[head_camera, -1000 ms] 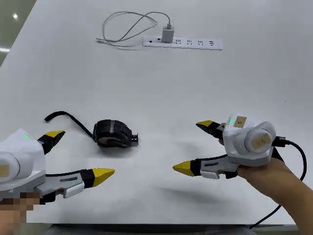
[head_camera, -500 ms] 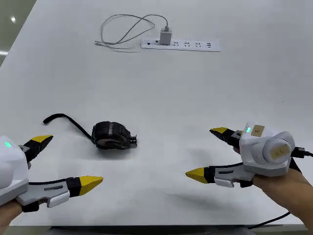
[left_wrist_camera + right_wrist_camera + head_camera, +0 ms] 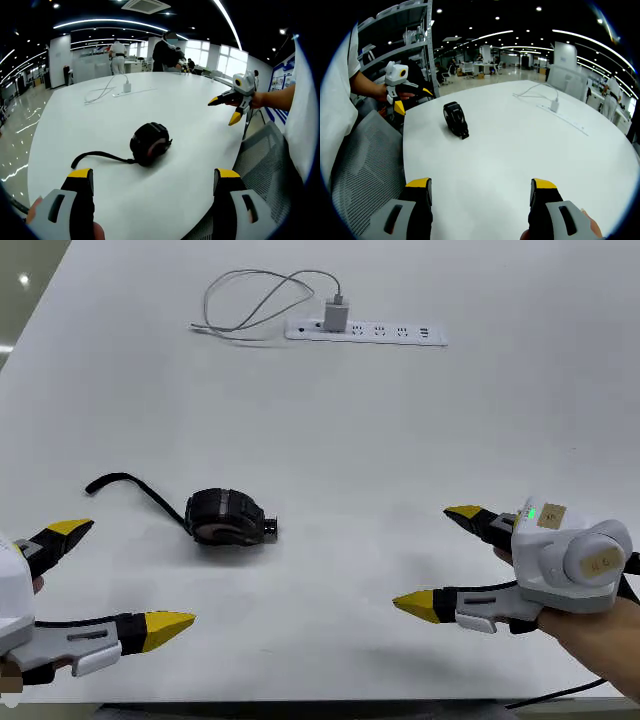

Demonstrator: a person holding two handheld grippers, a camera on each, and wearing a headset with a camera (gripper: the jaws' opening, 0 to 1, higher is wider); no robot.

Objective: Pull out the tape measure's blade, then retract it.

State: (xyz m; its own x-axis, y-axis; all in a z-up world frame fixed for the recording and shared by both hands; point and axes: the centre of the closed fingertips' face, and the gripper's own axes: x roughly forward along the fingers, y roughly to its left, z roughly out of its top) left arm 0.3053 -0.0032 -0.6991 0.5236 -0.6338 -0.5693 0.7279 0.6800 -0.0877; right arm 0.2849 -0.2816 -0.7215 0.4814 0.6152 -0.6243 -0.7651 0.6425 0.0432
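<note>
Room was a big open-plan office: ceiling light strips [image 3: 490, 35], shelving [image 3: 395, 45] off to one side, people [image 3: 167, 54] standing well back, a mesh chair [image 3: 365, 175] at the table edge. The table [image 3: 420, 430] was white, smooth and mostly bare. I'd guess low friction, so a hard case will skate on it. At the far side lay a power strip [image 3: 365, 332] with a charger [image 3: 333, 315] plugged in and its cable [image 3: 250, 295] looped beside it, well clear of the work. Your left gripper [image 3: 125, 575] and right gripper [image 3: 435, 558] both hovered over the near edge, jaws spread wide, nothing in either. The tape measure [image 3: 228, 517] lay on the table between them, nearer the left one, well apart from the right, touched by neither. Black hard case, compact, likely rigid and a bit dense for its size, so a firm clamp across the flat sides should be safe. Its wrist strap [image 3: 130, 485] trailed limp toward your left; no control there, skip it. The blade hook [image 3: 271, 530] sat at the case mouth on your right side, blade seemingly fully in. My read: pin the case with the left, pinch the hook with the right. That tab was small and thin, easy to slip off, and the blade is likely springy steel, so feed it back slowly.
</note>
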